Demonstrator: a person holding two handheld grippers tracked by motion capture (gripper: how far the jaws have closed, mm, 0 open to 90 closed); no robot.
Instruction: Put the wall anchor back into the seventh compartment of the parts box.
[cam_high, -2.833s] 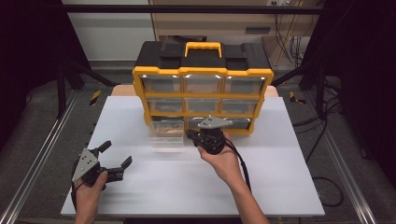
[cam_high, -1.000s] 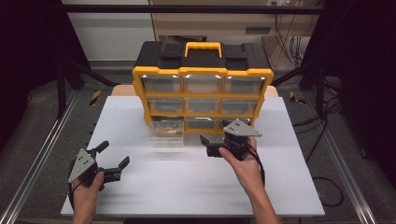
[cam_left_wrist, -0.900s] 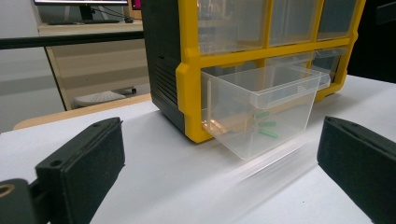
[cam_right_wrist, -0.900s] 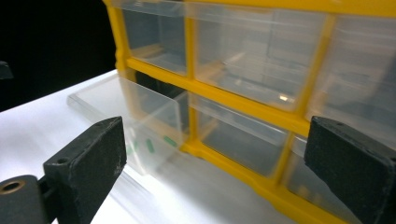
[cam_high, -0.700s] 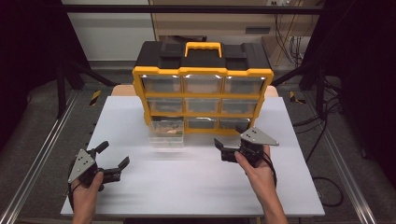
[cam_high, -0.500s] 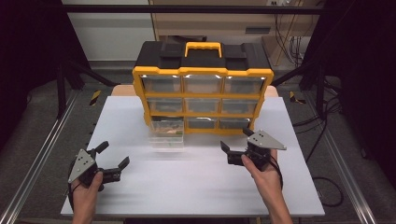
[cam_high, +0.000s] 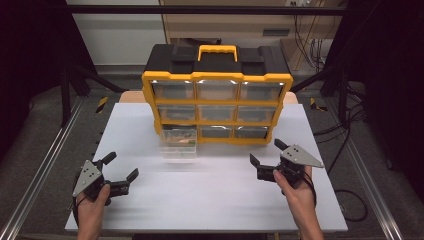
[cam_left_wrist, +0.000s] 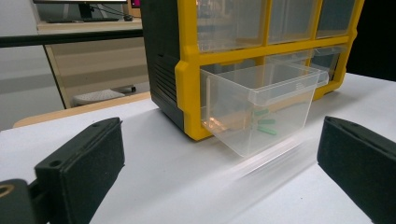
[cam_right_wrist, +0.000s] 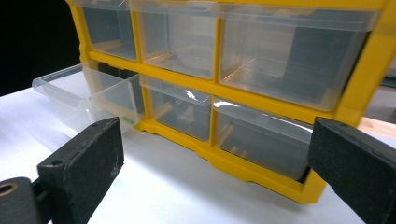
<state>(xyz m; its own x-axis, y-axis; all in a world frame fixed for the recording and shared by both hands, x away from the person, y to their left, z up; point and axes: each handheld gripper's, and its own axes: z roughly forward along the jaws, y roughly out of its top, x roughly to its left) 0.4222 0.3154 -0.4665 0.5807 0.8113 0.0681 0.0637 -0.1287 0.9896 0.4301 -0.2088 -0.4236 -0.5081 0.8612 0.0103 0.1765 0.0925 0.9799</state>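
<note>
Clear plastic drawer (cam_high: 179, 142), pulled out of yellow-and-black organiser cabinet (cam_high: 216, 95) at bottom-left slot, long axis toward person; ahead of empty, wide-open jaws of left gripper (cam_high: 121, 175), nearer than right gripper (cam_high: 266, 161), likewise open.

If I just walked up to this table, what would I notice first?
The big yellow and black drawer box at the back of the white table grabs the eye first. Its bottom left clear drawer is pulled out, with small green bits inside. Near the front edge, a hand holds an open tool on each side: the left tool and the right tool, both empty.
</note>
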